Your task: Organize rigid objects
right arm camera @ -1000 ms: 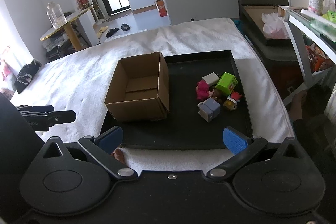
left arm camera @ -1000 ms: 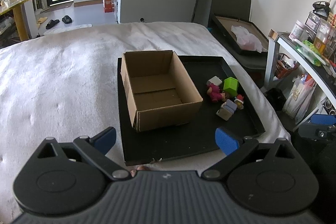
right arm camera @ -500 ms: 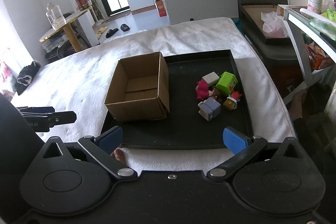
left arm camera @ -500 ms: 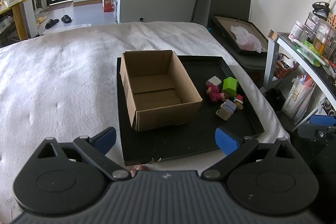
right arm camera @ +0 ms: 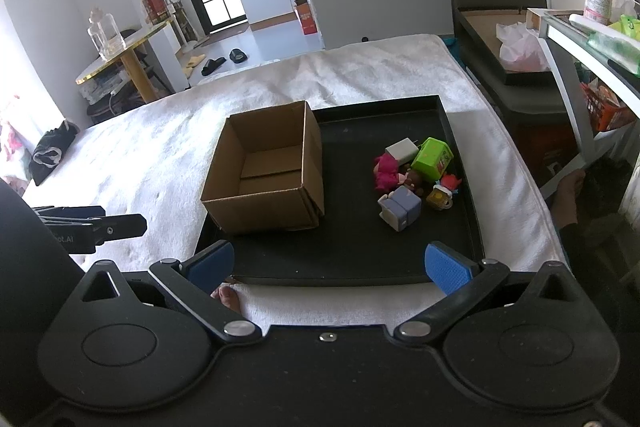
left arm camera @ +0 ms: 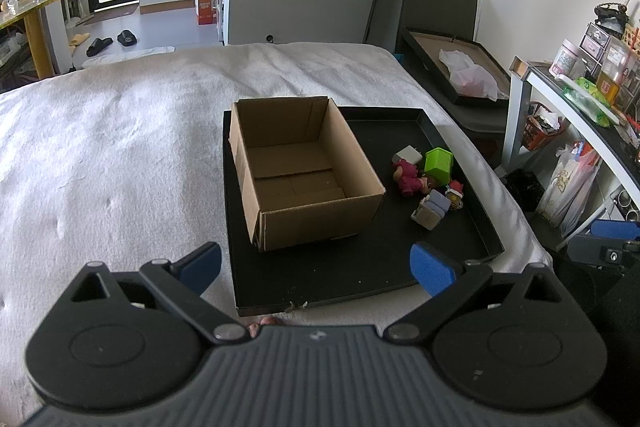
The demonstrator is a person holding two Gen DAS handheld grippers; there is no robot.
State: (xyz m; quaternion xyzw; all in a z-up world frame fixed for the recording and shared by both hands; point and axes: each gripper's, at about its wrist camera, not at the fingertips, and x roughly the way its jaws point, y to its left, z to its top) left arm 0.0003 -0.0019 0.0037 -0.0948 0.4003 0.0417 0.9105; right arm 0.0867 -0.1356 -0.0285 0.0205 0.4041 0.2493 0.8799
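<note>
The left gripper (left arm camera: 316,265) is hovering at the near edge of the black tray (left arm camera: 360,283), its blue fingers spread wide apart and holding nothing. The right gripper (right arm camera: 330,267) is hanging likewise, spread wide and bare. On the tray, an open cardboard box (left arm camera: 300,171) is sitting at 12 o'clock. The toys (left arm camera: 430,183) are lying clustered at 2 o'clock beside it, a green cube (right arm camera: 433,154) at their far side. The tray is resting on a white blanket (left arm camera: 120,131).
</note>
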